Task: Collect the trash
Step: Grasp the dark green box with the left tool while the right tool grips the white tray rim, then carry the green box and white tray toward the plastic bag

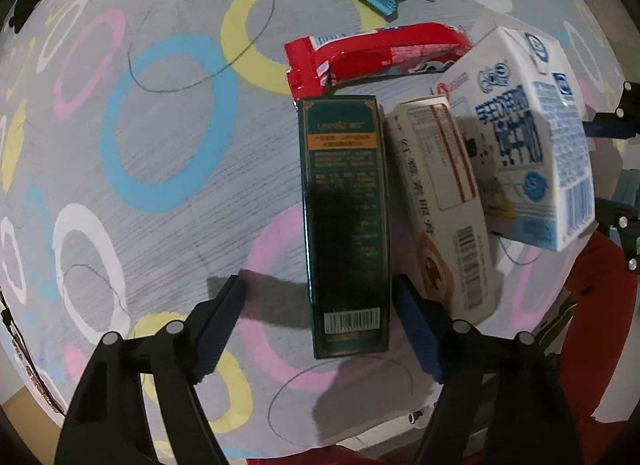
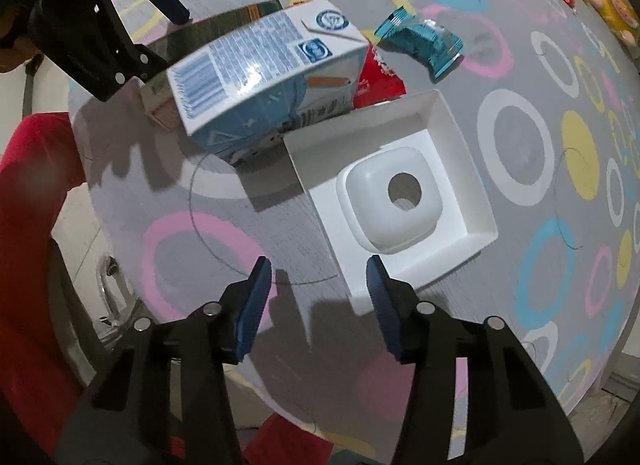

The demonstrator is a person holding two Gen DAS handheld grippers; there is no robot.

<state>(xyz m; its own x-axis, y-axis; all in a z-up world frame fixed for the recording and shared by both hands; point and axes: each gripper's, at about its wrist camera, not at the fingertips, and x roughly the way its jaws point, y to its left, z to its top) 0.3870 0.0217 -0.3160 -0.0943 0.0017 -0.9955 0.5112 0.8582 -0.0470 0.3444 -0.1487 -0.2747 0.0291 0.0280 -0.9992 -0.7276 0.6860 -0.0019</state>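
The left gripper point(image 1: 318, 305) hangs over the near end of the dark green box point(image 1: 344, 221), whose long axis runs from 6 to 12 o'clock in the left wrist view. Its fingers straddle the box's width, spread, with the right pad at the box's edge and the left pad clear. The right gripper point(image 2: 318, 291) is half-spread and empty, its right pad over the near corner of the white tray point(image 2: 448, 137) at 1 o'clock on the bench point(image 2: 280, 233).

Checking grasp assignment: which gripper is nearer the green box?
Left. The left gripper straddles the green box, not yet gripping. The right gripper is over the white tray, apart from it.
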